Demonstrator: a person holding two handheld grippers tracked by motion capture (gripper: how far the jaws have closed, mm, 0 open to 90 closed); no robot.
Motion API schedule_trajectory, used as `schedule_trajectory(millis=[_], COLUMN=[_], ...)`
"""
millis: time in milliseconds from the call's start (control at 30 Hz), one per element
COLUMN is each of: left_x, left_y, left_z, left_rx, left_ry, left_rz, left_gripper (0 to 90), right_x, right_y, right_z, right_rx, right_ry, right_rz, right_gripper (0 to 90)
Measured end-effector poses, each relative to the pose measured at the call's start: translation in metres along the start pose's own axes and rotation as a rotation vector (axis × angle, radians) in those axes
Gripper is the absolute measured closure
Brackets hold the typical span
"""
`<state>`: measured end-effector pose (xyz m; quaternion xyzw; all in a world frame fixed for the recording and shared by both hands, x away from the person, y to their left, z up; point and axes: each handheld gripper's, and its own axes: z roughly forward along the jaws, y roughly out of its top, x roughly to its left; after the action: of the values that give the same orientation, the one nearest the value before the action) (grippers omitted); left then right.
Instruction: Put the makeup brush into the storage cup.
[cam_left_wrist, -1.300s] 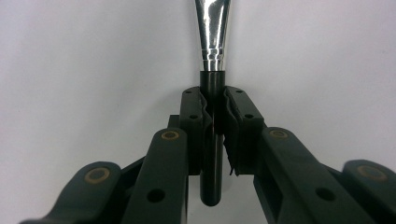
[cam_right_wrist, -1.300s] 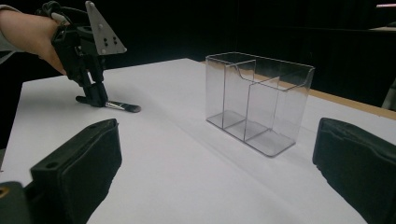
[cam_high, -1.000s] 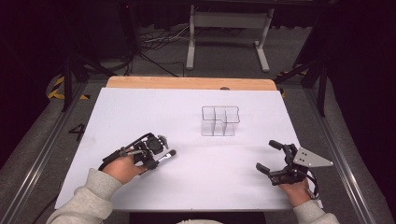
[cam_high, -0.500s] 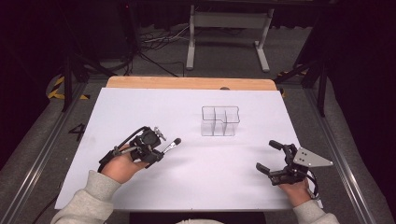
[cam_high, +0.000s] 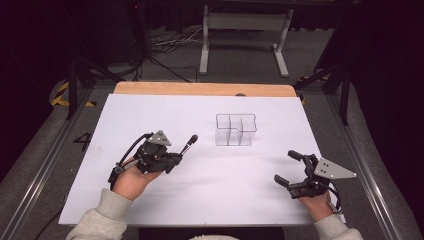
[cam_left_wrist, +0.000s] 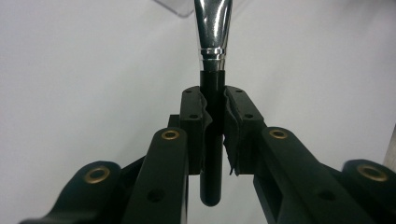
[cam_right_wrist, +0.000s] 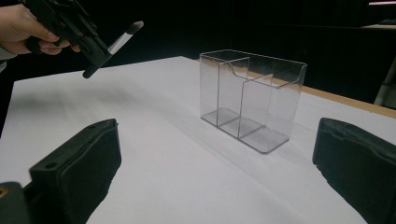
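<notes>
A: High view first: what does the left hand-held gripper (cam_high: 176, 156) have?

B: It is clenched on a makeup brush (cam_high: 188, 144). The brush points forward and to the right, its dark tip raised off the white tabletop (cam_high: 150, 110) and aimed toward the clear organizer (cam_high: 235, 129).

A: And up close?

B: In the left gripper view the 2 jaws pinch the brush's black handle (cam_left_wrist: 212, 140) from both sides. The handle's rounded butt hangs below the pads, and the chrome ferrule (cam_left_wrist: 213, 28) rises above them.

A: Where is the organizer?

B: It stands upright right of the tabletop's centre, well apart from both hands. The right gripper view shows it as a clear box (cam_right_wrist: 252, 98) with inner dividers forming several compartments; they look empty.

A: The right hand-held gripper (cam_high: 286, 167)?

B: Released. Its jaws are spread wide with only tabletop between them, low near the right front of the tabletop. Its own view also catches the left hand (cam_right_wrist: 21, 25) holding the brush (cam_right_wrist: 114, 44) above the surface, tilted
</notes>
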<state>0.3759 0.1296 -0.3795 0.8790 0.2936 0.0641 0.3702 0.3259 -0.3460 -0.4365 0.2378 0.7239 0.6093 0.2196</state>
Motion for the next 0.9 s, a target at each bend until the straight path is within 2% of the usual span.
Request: schedule_trajectory(millis=[67, 200, 300, 333, 500, 633, 767, 900], left_x=[-0.001, -0.003, -0.004, -0.004, -0.007, -0.006, -0.004, -0.005], left_y=[-0.002, -0.003, -0.004, -0.004, -0.007, -0.011, -0.017, -0.020], left_z=[0.000, -0.001, -0.003, -0.003, -0.003, 0.001, 0.008, 0.014], left_rx=[-0.043, -0.079, -0.145, -0.145, -0.224, -0.266, -0.323, -0.381], left_ry=[-0.008, 0.005, -0.003, -0.003, 0.003, -0.016, -0.077, -0.113], left_rz=[0.006, 0.021, 0.018, 0.018, 0.056, 0.085, 0.082, 0.091], left_gripper=[78.9, 78.9, 78.9, 78.9, 78.9, 79.0, 79.0, 79.0], right_x=[0.000, 0.000, 0.000, 0.000, 0.000, 0.000, 0.000, 0.000], right_y=[0.000, 0.000, 0.000, 0.000, 0.000, 0.000, 0.000, 0.000], right_z=[0.000, 0.000, 0.000, 0.000, 0.000, 0.000, 0.000, -0.001], right_rx=[-0.001, 0.000, 0.000, 0.000, -0.002, -0.001, -0.002, 0.000], right_ry=[0.000, -0.001, 0.000, 0.000, 0.002, 0.002, 0.001, 0.000], right_rz=[0.000, 0.002, 0.001, 0.001, 0.000, 0.003, 0.001, 0.001], right_gripper=[1.7, 1.7, 1.7, 1.7, 1.7, 1.7, 1.7, 1.7])
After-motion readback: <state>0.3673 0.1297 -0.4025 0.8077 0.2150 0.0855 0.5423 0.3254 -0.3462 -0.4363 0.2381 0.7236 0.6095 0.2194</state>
